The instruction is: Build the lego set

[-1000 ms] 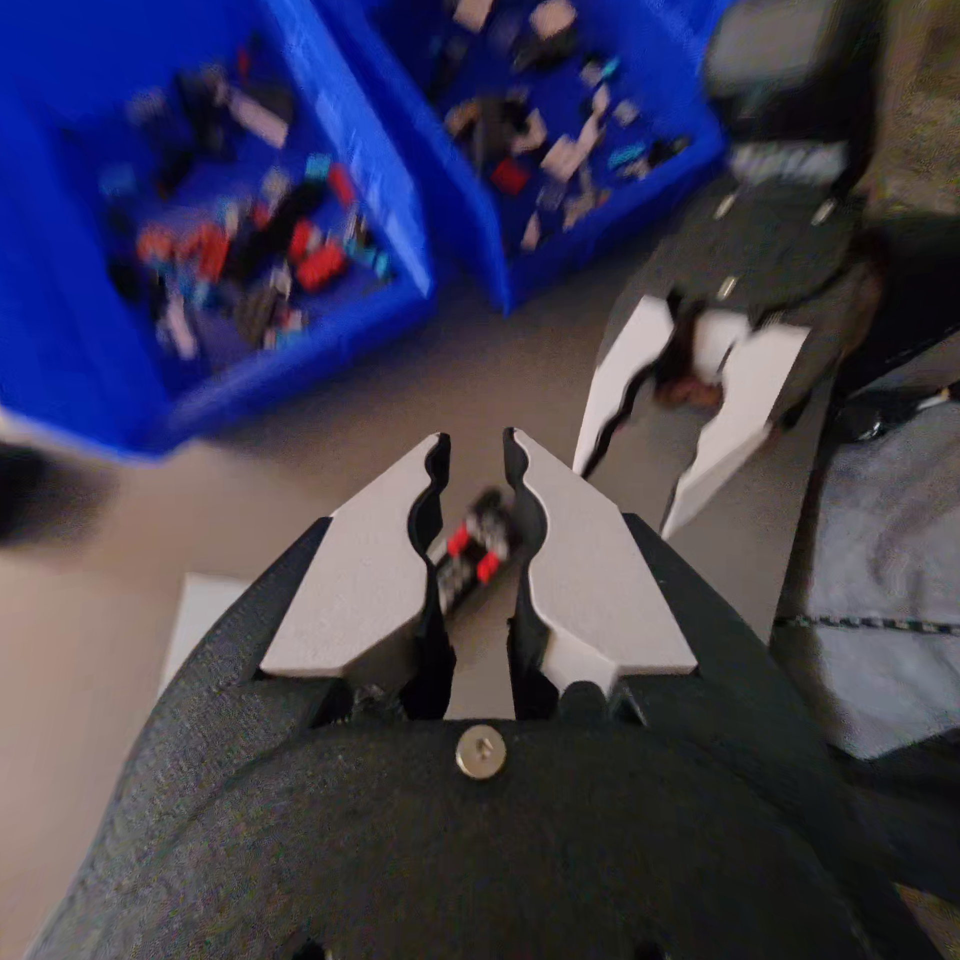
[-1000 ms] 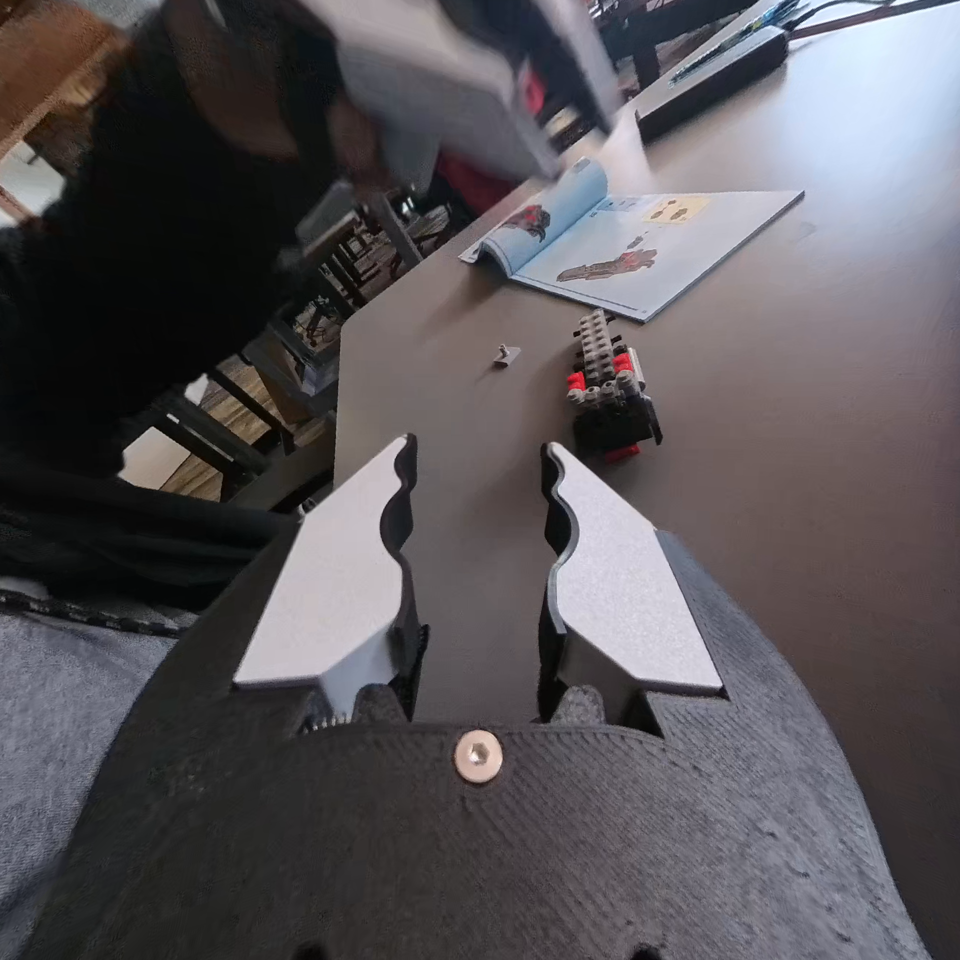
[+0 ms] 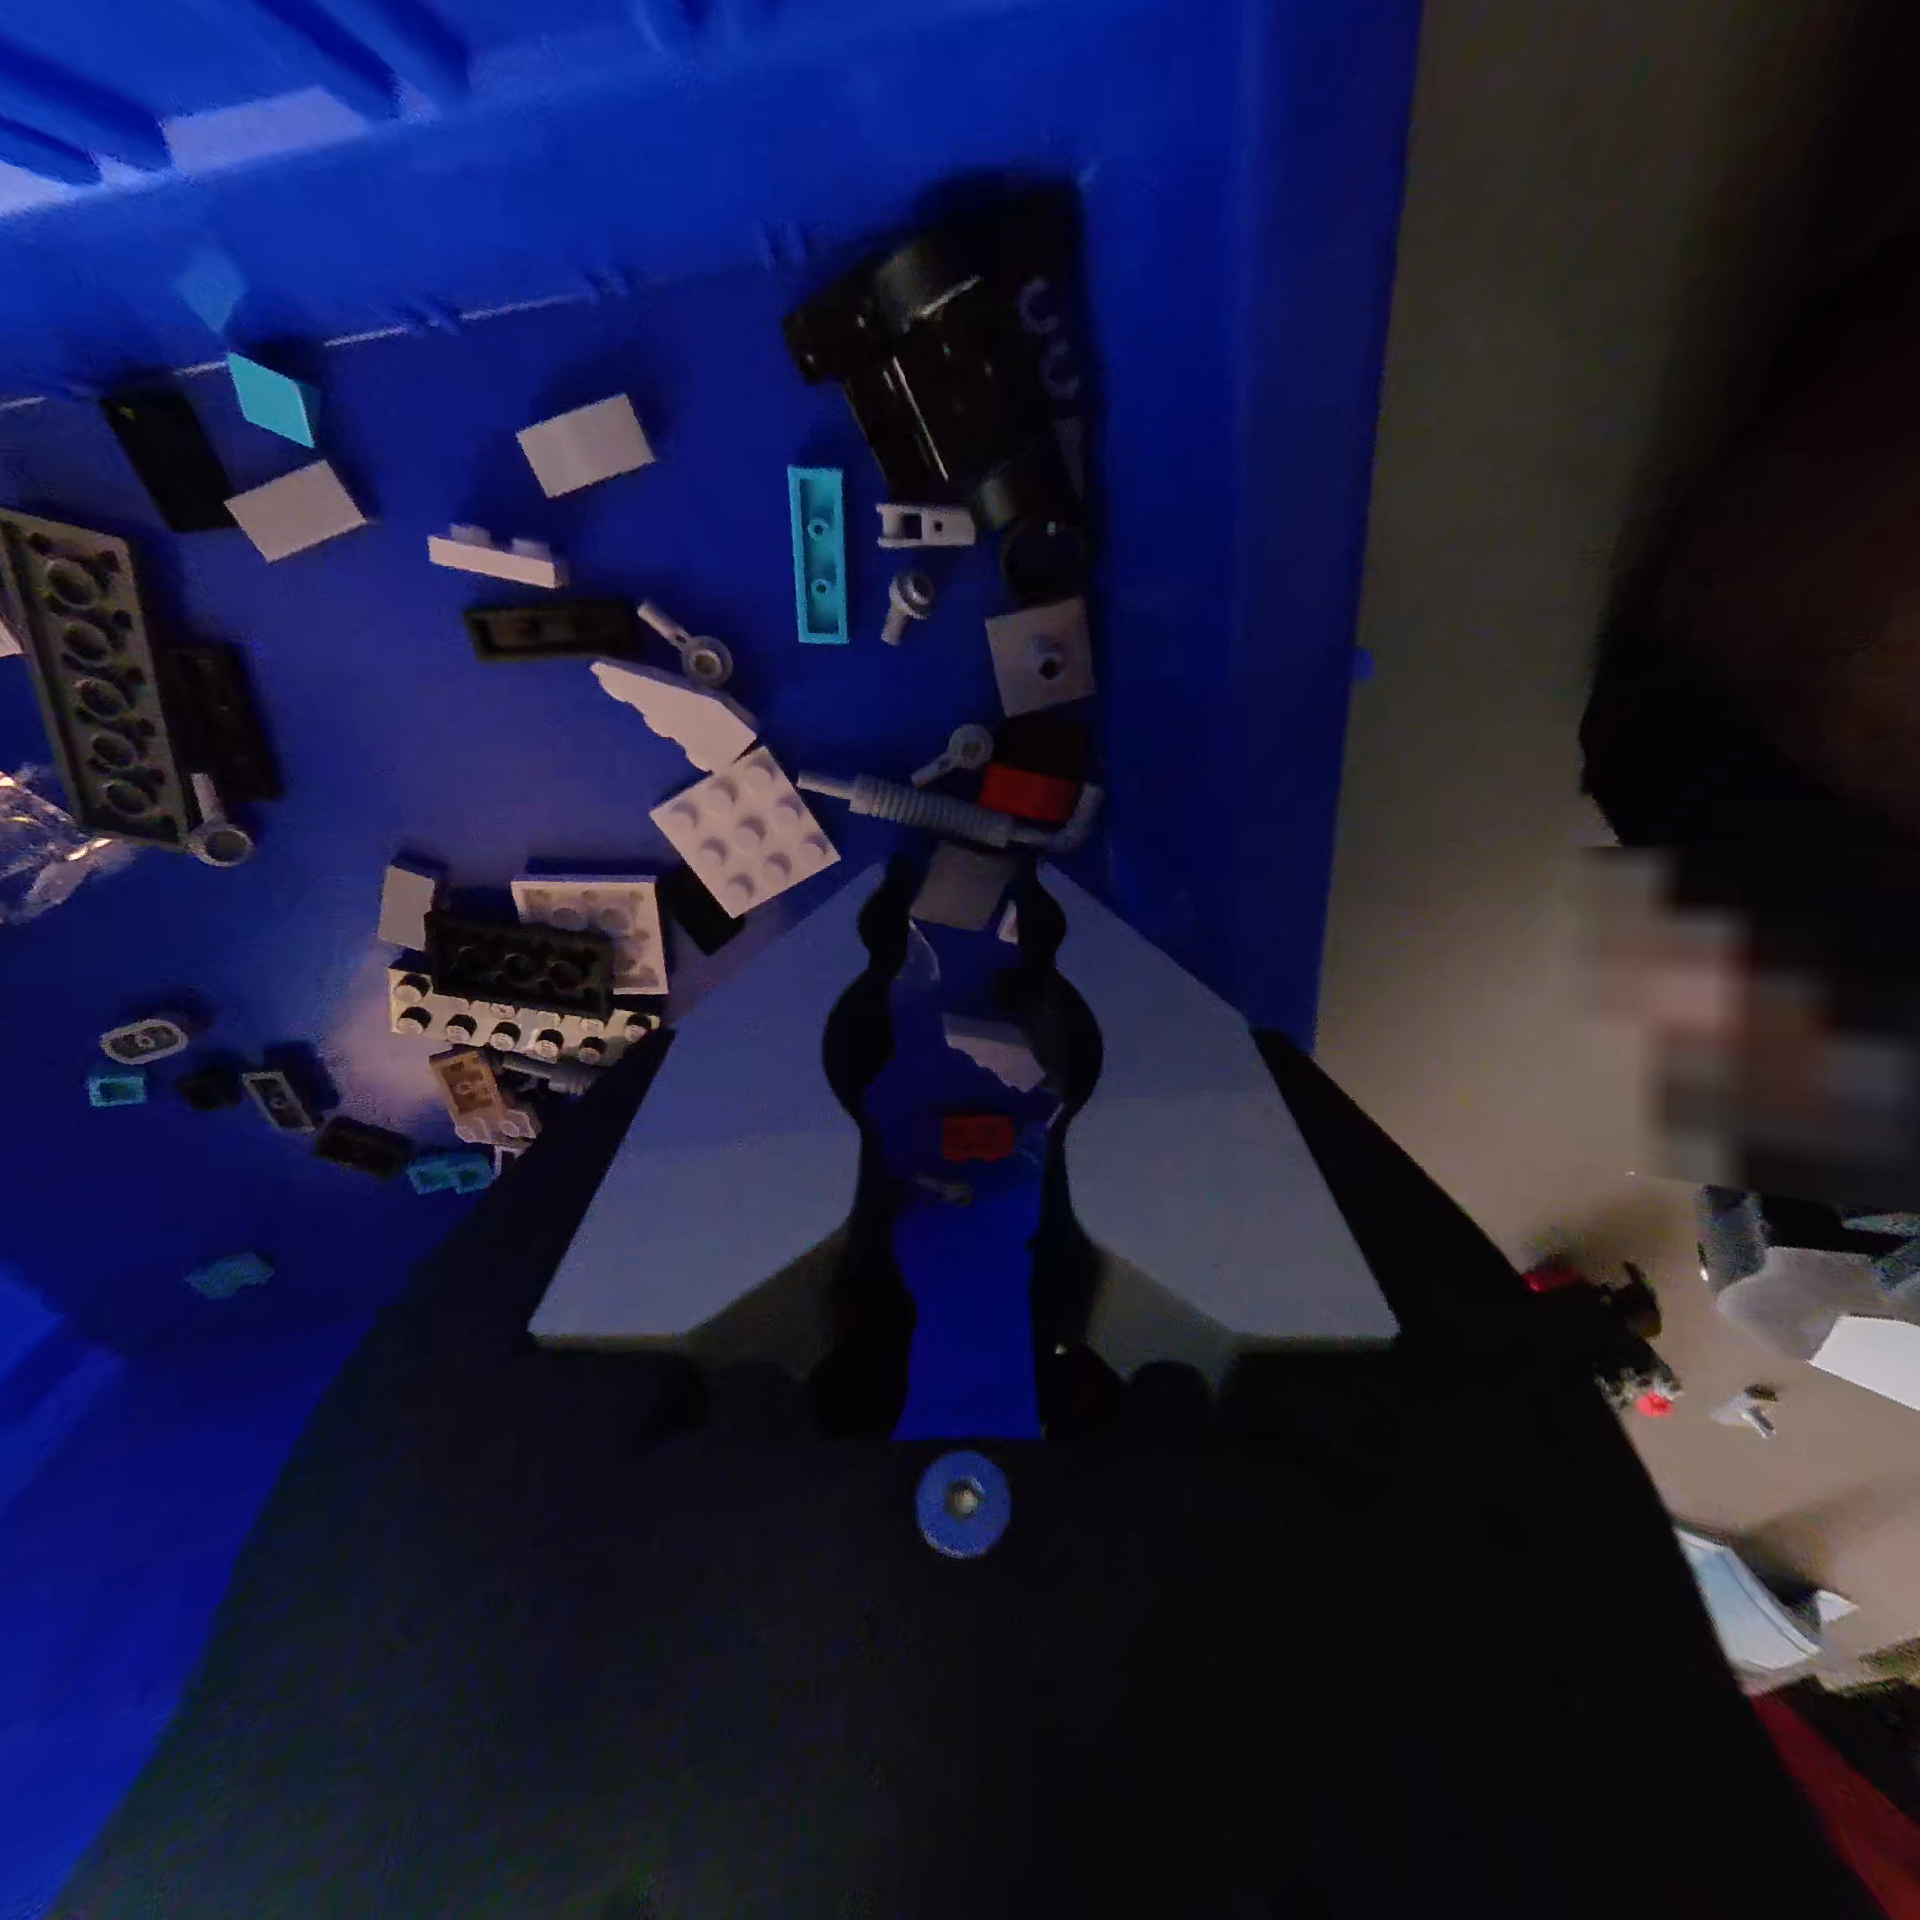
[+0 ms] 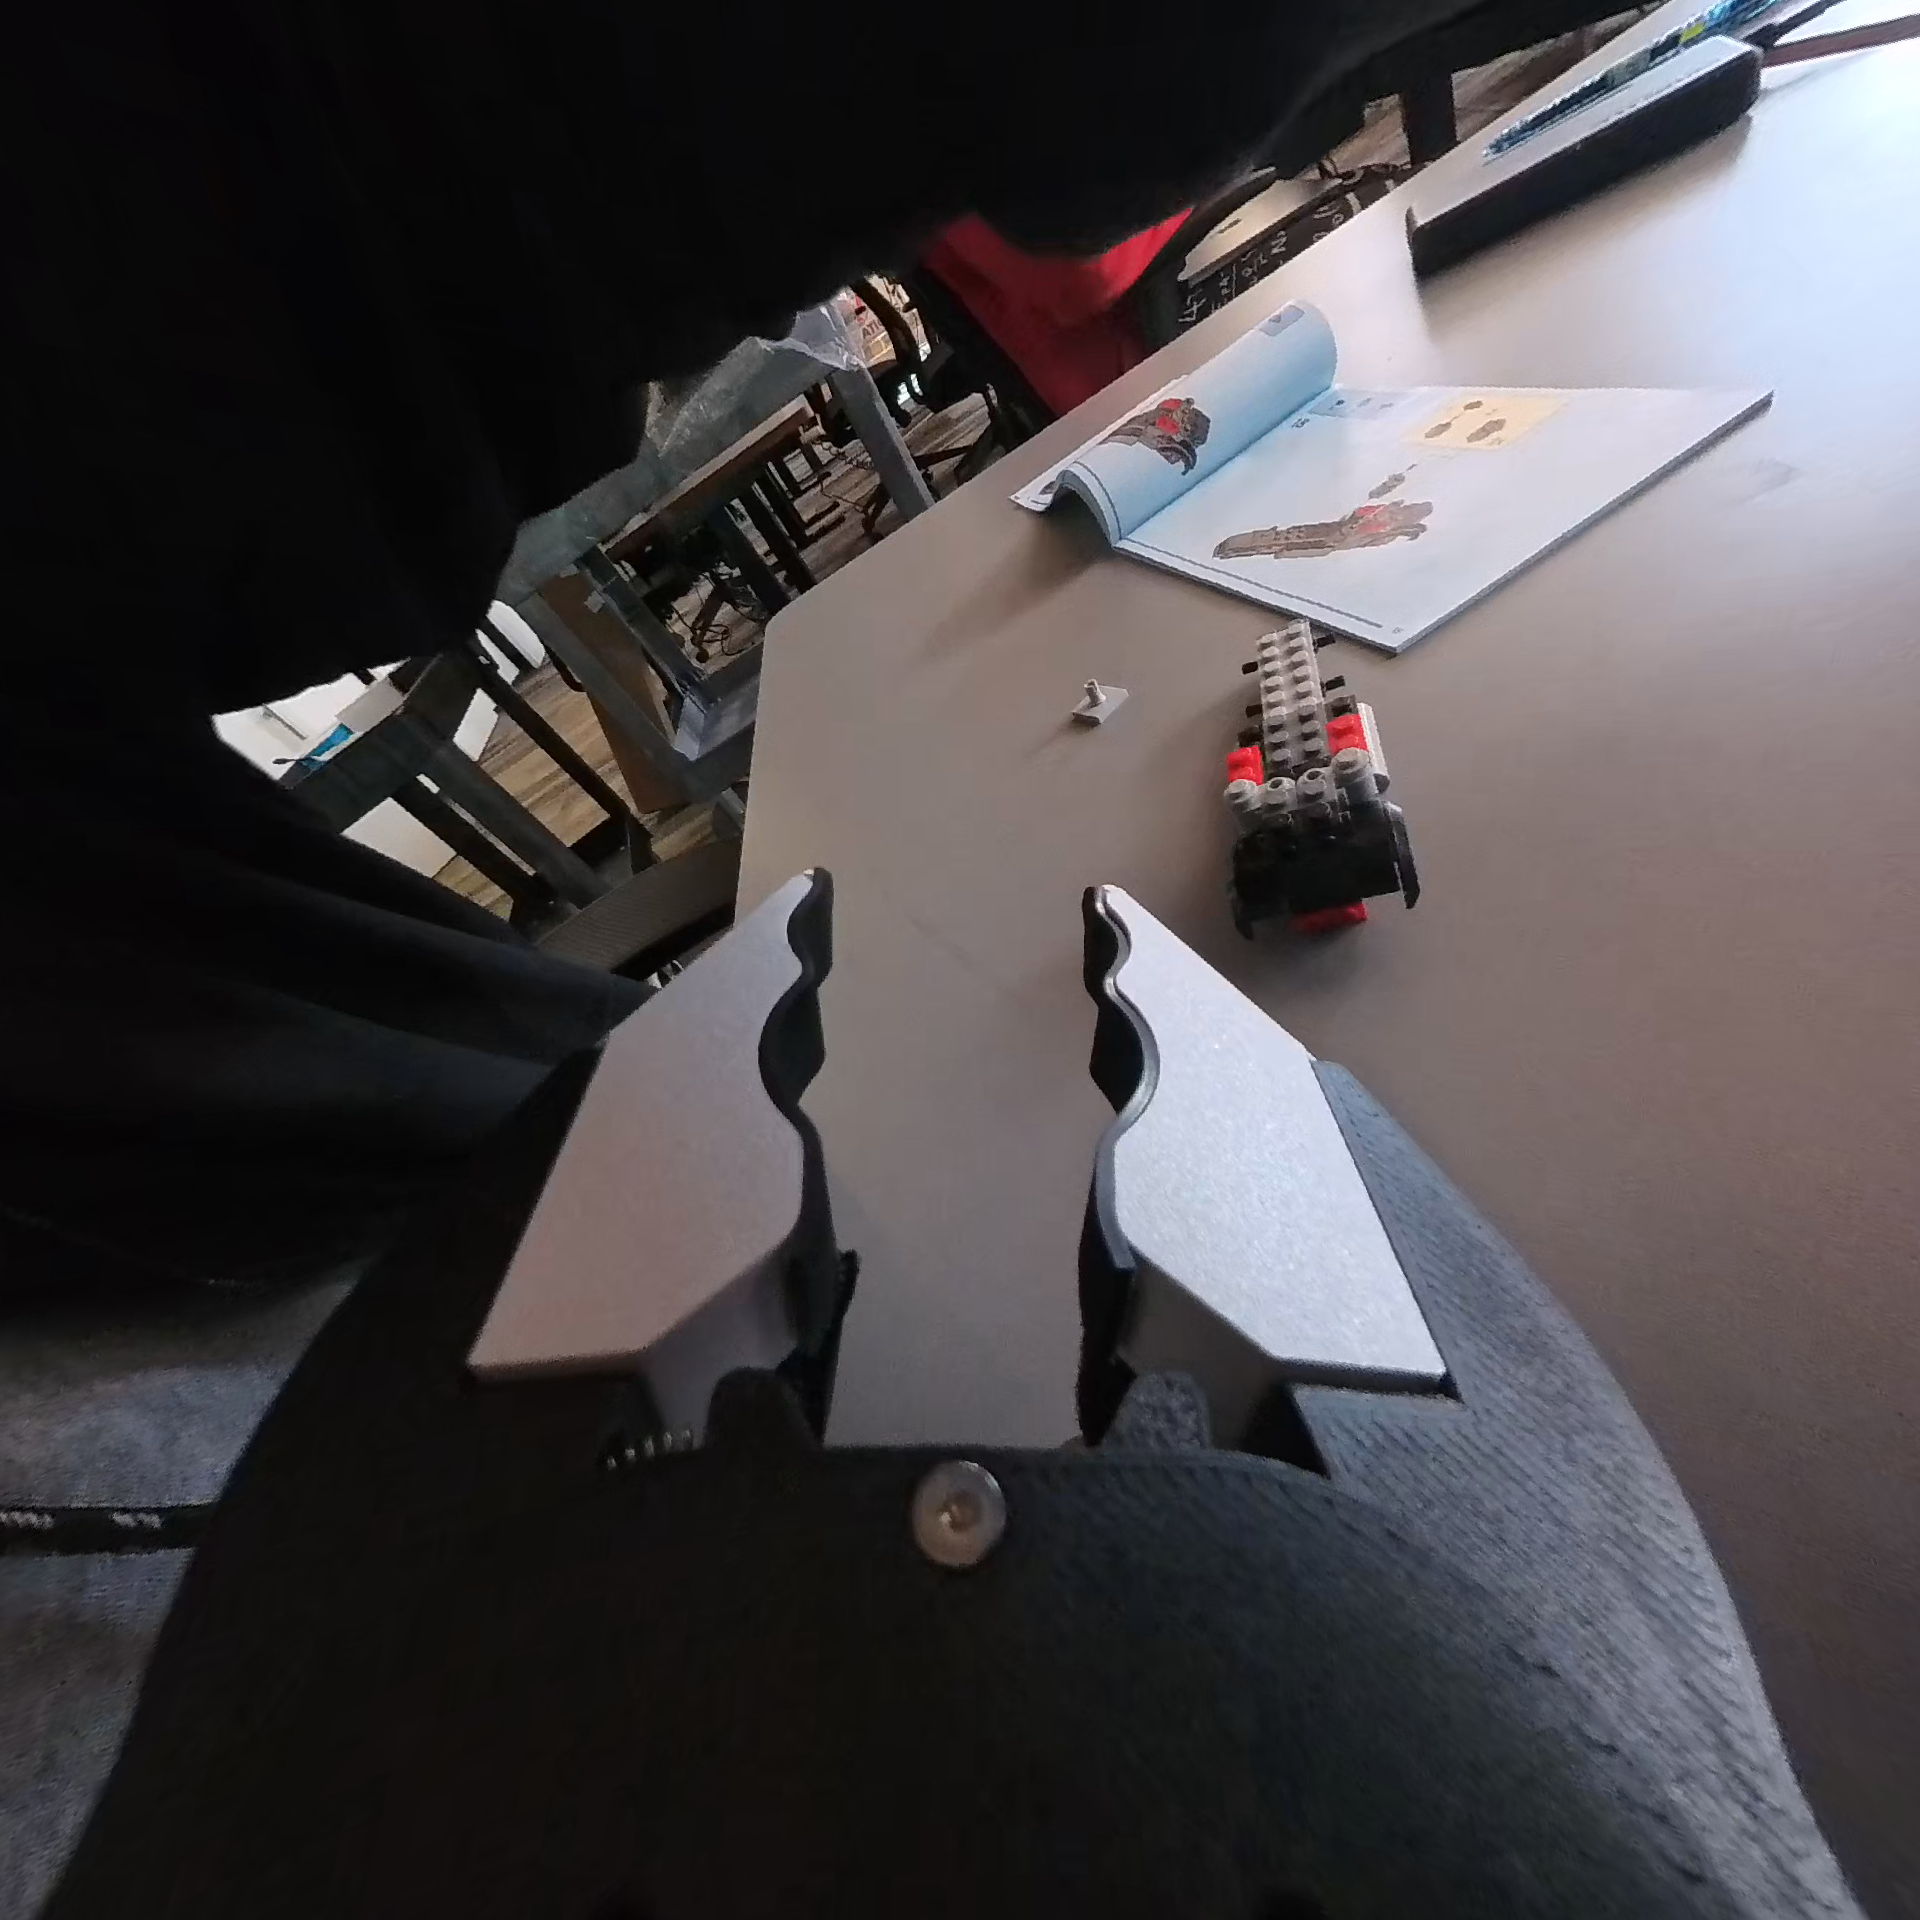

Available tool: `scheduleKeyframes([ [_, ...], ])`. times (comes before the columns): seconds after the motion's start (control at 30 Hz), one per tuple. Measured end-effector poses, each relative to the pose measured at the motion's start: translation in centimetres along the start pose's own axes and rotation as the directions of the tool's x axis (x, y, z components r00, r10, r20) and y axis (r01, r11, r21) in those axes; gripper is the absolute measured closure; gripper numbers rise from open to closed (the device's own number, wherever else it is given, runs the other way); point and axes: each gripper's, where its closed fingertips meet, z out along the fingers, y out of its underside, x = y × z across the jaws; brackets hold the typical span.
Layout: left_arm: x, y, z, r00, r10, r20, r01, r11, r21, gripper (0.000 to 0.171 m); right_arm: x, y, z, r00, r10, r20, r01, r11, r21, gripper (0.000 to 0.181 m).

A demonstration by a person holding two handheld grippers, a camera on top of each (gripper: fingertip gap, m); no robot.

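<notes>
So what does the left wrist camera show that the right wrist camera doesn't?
Only the left wrist view shows the blue bin of loose pieces, such as a turquoise plate and a white studded plate, with the open left tongs reaching into it.

Only the right wrist view shows the open instruction booklet and the dark box at the table's far end.

Both show the partly built model, the small grey piece beside it, the table and the open, empty right tongs.

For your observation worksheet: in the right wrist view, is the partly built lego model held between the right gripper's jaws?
No. The partly built lego model sits on the table, apart from the right gripper, whose jaws stand open and empty.
</notes>
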Motion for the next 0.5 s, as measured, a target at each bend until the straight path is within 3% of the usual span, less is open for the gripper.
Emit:
scheduleKeyframes([
  [0.27, -0.1, 0.2, -0.1, 1.0, -0.016, 0.018, 0.016, 1.0, 0.002, 0.154, 0.1, 0.0, 0.0, 1.0, 0.004, -0.003, -0.004, 1.0, 0.002, 0.132],
  [0.37, -0.2, -0.6, -1.2, 0.998, -0.057, 0.032, 0.054, 0.995, 0.079, 0.167, 0.1, -0.1, 0.0, 1.0, 0.005, -0.004, -0.005, 1.0, 0.004, 0.132],
  [0.5, -0.3, -1.0, -3.1, 0.99, -0.132, 0.045, 0.122, 0.976, 0.179, 0.167, 0.2, -0.1, 0.0, 1.0, 0.007, -0.006, -0.007, 1.0, 0.004, 0.132],
])
